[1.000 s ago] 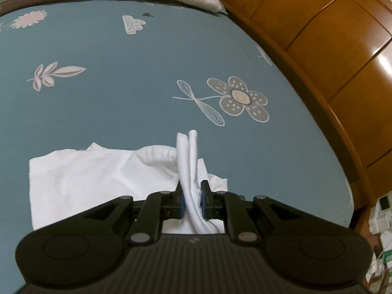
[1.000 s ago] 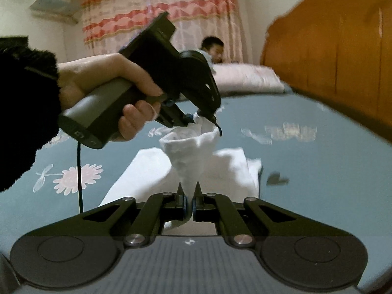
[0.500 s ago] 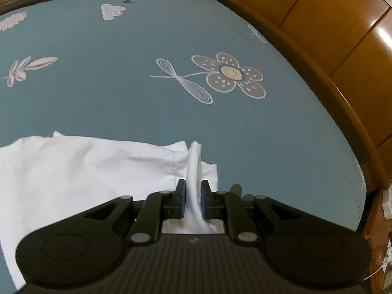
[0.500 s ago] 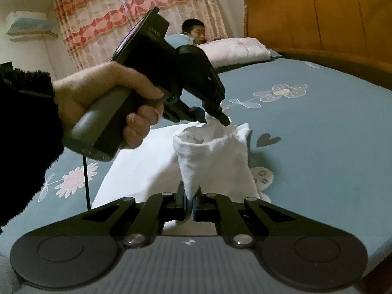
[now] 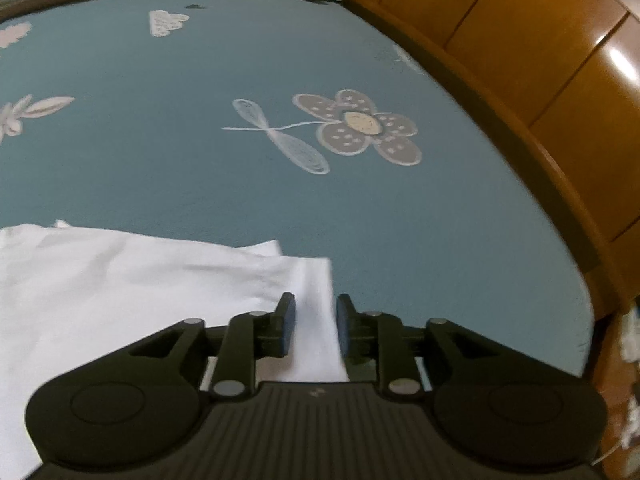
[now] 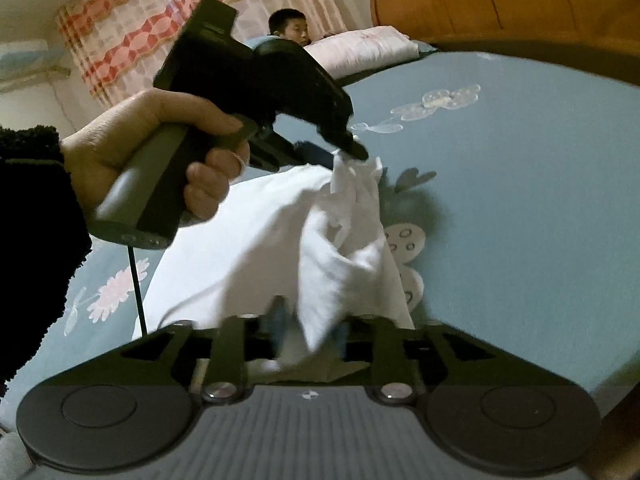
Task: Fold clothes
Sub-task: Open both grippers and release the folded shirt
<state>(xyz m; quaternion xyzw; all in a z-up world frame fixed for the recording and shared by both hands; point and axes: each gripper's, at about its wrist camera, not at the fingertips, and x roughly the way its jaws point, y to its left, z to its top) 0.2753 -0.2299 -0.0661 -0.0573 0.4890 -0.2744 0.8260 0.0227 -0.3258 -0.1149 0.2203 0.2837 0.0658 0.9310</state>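
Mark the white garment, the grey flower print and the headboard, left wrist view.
white garment [image 5: 120, 280], left wrist view, flat middle.
grey flower print [image 5: 362, 124], left wrist view, pale centre.
headboard [image 5: 540, 60], left wrist view, wood panel.

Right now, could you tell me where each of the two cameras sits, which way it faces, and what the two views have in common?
Left wrist: on the left gripper, looking down along its parted fingers over the white garment on the teal bedsheet toward the wooden headboard; no hand shows.
Right wrist: on the right gripper, facing across the bed to a curtain; it shows the left hand, a dark sleeve and a person behind.
Shared: garment, bedsheet, headboard, left gripper.
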